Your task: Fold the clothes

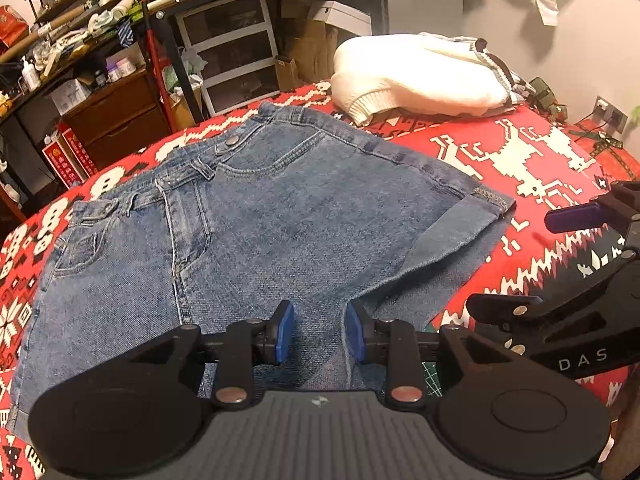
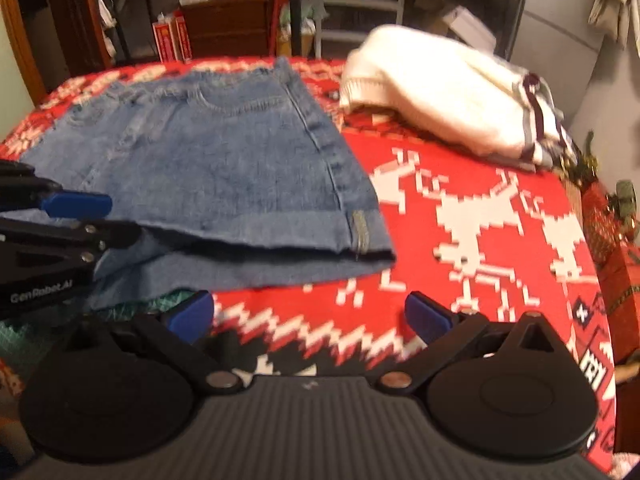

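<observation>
Left wrist view: denim shorts lie flat on red patterned cloth, waistband far. Left gripper sits over the near hem, fingers parted, gripping nothing. White sweater far right. Right wrist view: right gripper spread wide over cloth, right of the shorts' hem.

Left gripper: your black linkage arms end in blue fingers, joined by round silver pivot pins.
Left housing: you see a grey ribbed centre plate between two round black discs.
Right gripper: you have the same black frame, grey ribbed plate and blue fingers.
Markings: your right gripper's side reads "DAS" in pale letters; the left one's side reads "GenRobot.AI".
</observation>
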{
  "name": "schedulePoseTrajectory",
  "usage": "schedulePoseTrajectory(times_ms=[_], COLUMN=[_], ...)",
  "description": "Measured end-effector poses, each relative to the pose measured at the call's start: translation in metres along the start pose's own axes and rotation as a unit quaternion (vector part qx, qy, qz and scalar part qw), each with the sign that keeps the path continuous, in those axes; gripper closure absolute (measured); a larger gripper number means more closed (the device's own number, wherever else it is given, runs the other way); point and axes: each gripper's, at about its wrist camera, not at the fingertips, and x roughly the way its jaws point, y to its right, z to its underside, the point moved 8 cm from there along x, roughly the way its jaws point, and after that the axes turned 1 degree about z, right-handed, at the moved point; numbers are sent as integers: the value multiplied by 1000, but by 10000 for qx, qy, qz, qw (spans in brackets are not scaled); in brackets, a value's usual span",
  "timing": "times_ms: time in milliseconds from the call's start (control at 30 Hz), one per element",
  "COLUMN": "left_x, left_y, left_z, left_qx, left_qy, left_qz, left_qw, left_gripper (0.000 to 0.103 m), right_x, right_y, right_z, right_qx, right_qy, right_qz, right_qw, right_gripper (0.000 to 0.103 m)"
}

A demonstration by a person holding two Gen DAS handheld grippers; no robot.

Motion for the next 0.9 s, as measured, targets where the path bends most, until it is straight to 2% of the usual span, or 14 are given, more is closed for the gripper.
schedulePoseTrajectory(times_ms=[167,300,400,533,700,867,900], left_x=[6,9,11,13,15,16,16], left_y=[-6,-8,-8,-7,-9,-10,-10], left_z=[2,3,4,5,5,6,6], left_qx=[-223,-340,-331,-342,-443,-512,-520], left_qy=[-90,-167,-186,-196,-187,-195,-206], left_qz=[112,193,234,265,314,395,426], left_qw=[9996,9991,9990,9989,9984,9977,9975], left_gripper=[72,71,71,71,71,71,71], right_x=[13,23,24,26,27,29,26], right_y=[3,-1,-2,-4,-3,-2,1], right_z=[3,6,7,7,6,2,1], right_qx=[69,-240,-156,-176,-130,-67,159], right_qy=[-112,-138,-106,100,132,-163,-215], right_qz=[83,104,8,40,102,74,-122], right_qw=[9999,9996,9998,9998,9998,9998,9996], right_gripper=[0,0,0,0,0,1,1])
